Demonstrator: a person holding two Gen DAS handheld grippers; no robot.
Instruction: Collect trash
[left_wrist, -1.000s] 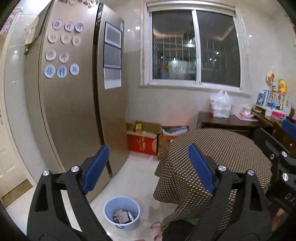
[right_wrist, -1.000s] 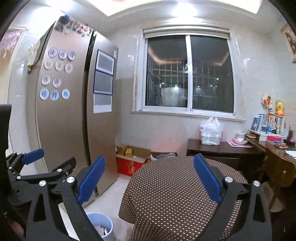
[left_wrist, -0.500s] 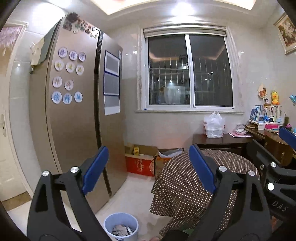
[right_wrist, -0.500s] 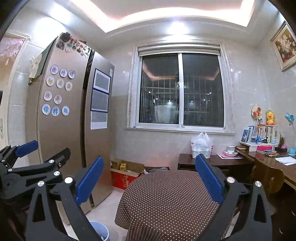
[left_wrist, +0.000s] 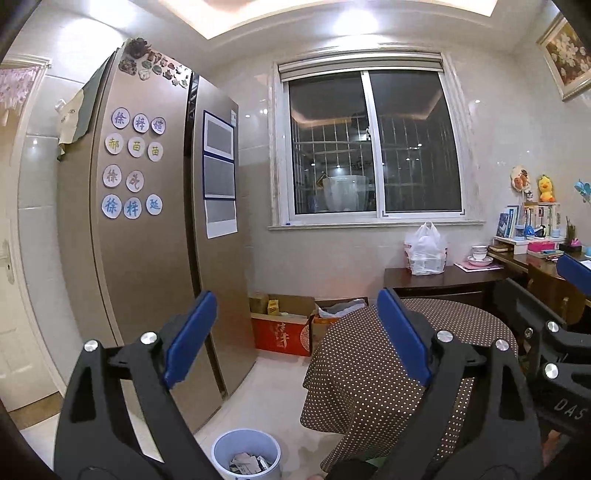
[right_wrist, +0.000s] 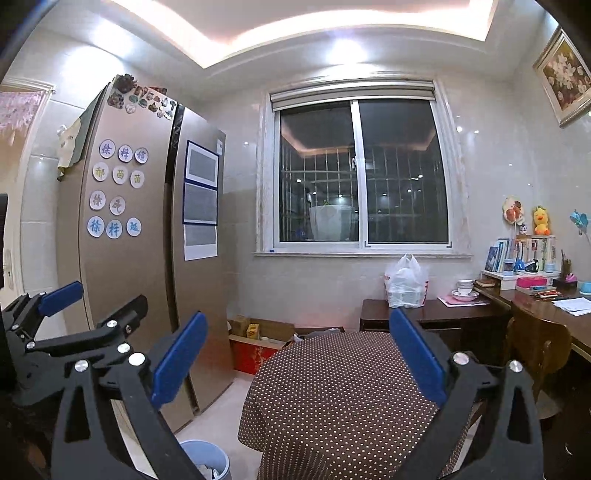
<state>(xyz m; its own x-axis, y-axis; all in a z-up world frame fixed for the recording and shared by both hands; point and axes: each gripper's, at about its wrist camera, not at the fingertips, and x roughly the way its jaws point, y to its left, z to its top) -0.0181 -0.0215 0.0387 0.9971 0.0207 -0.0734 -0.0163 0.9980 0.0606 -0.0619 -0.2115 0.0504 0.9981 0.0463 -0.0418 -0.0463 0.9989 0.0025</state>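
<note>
Both claws raised level | round plastic bin (left_wrist: 245, 456) | dotted tablecloth (left_wrist: 373, 373)

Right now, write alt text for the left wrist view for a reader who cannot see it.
The left tool stands open and empty, pointing level across a kitchen toward a round table under a brown dotted cloth. On the floor below sits a pale blue bin holding paper scraps, beside a tall bronze fridge. A dark window fills the far wall.
</note>
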